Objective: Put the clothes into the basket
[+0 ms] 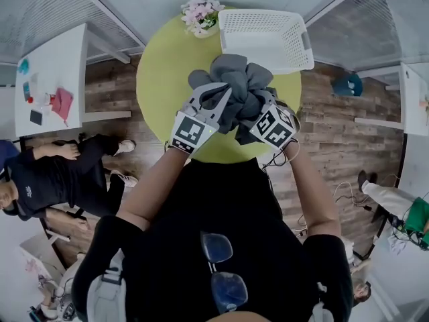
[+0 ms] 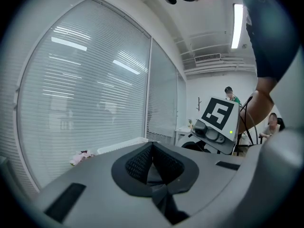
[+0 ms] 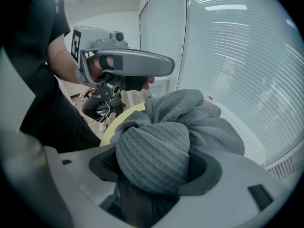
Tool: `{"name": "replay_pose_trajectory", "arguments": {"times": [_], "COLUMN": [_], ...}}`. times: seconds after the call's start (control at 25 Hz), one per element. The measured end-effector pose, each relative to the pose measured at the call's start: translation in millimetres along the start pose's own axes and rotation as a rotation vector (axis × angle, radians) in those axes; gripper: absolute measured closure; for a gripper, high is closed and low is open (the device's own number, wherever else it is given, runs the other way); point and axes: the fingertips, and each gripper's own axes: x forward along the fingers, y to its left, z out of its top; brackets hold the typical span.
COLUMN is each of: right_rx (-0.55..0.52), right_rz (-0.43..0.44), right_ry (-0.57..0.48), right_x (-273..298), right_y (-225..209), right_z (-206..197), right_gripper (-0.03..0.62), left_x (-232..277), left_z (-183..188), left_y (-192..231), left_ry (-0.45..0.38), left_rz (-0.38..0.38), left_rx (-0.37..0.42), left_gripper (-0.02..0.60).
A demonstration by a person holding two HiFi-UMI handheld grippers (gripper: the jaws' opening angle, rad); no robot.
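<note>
The left gripper point(image 1: 213, 100) and right gripper point(image 1: 263, 103) were each clamped on the grey clothes point(image 1: 236, 86), with the basket point(image 1: 295, 58) lying just beyond them.

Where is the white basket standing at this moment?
In the head view, the white basket stands at the far right side of the round green table, just right of the pink flowers and beyond the grey garment.
</note>
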Motion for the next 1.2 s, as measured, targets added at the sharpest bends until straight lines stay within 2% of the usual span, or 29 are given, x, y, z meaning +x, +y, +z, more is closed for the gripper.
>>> {"name": "replay_pose_trajectory", "arguments": {"times": [0.2, 0.76, 1.0, 1.2], "right_rx": [-0.084, -0.253, -0.346, -0.443], "right_rz": [0.019, 0.001, -0.022, -0.06], "right_ry": [-0.004, -0.014, 0.0, 0.004], "right_x": [-21, -75, -87, -96], "right_y": [-24, -100, -133, -162], "right_z": [-9, -17, -19, -6], "right_gripper": [0.249, 0.249, 0.249, 0.249], "left_x": [24, 83, 101, 113], "left_z": [18, 55, 68, 79], "left_y": [-8, -16, -12, -3], "left_ry": [-0.011, -0.026, -0.032, -0.049], "left_rz": [0.034, 0.132, 0.179, 0.222], "left_rx": [0.0, 0.01, 0.025, 0.029], "left_gripper": [0.572, 0.572, 0.572, 0.572]}}
